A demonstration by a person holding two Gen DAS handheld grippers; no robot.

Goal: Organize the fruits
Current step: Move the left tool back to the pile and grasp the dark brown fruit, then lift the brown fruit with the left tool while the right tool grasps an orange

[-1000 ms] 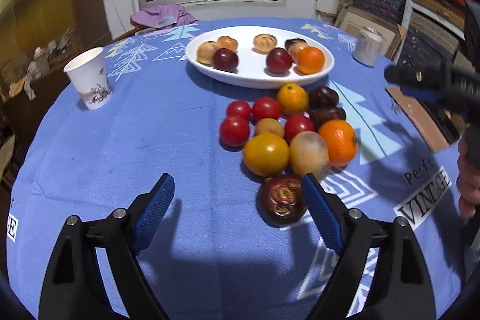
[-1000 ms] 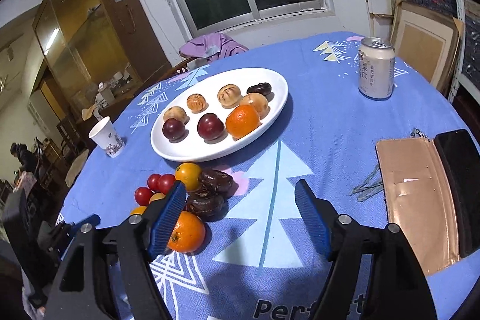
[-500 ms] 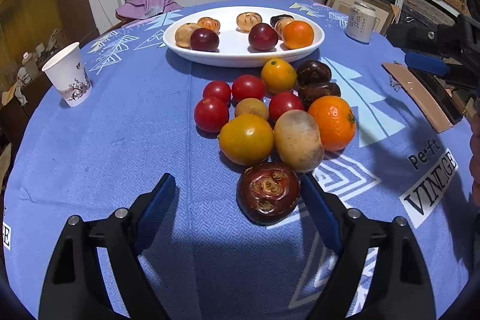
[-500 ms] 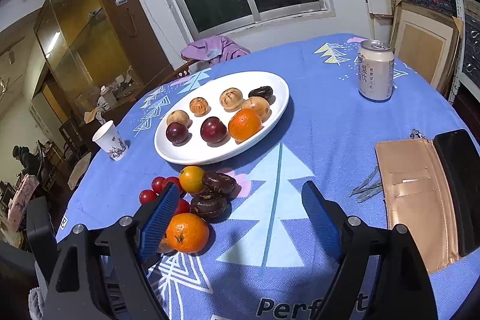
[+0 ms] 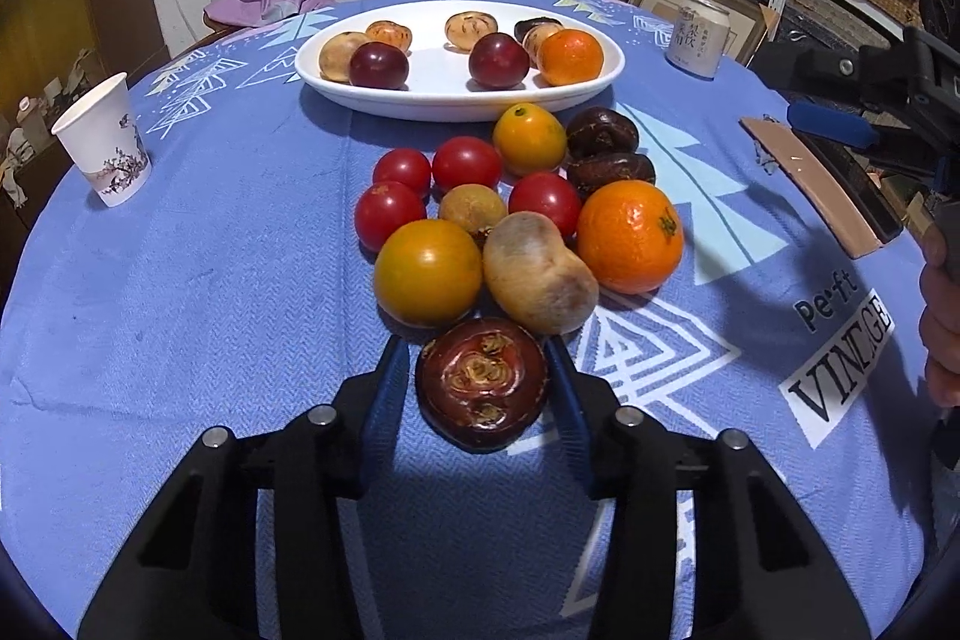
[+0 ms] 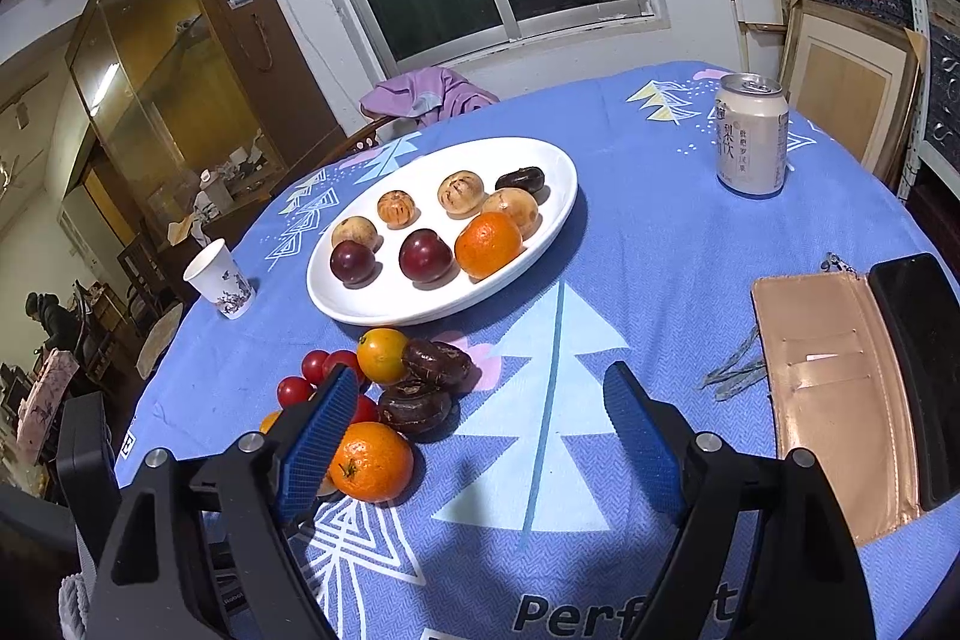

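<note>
1. Left gripper: its jaws have just been closing around the dark red-brown fruit, the nearest piece of the loose pile. The blue pads stand at the fruit's two flanks; the right pad looks to be touching, while a thin gap shows at the left pad, so a firm clamp cannot be confirmed.
2. Directly ahead of this gripper, touching the fruit between its fingers: a yellow-orange fruit ahead-left, a tan fruit ahead-right, and a tangerine further right.
3. Beyond the pile, the white plate rests on the blue-clothed worktop and carries eight fruits.
4. A paper cup stands well to the left of the left gripper.
5. Right gripper: jaws wide apart, nothing between them, poised over bare cloth.
6. The pile lies at its left finger; the plate is ahead-left; a drink can ahead-right; a wallet to its right.
</note>
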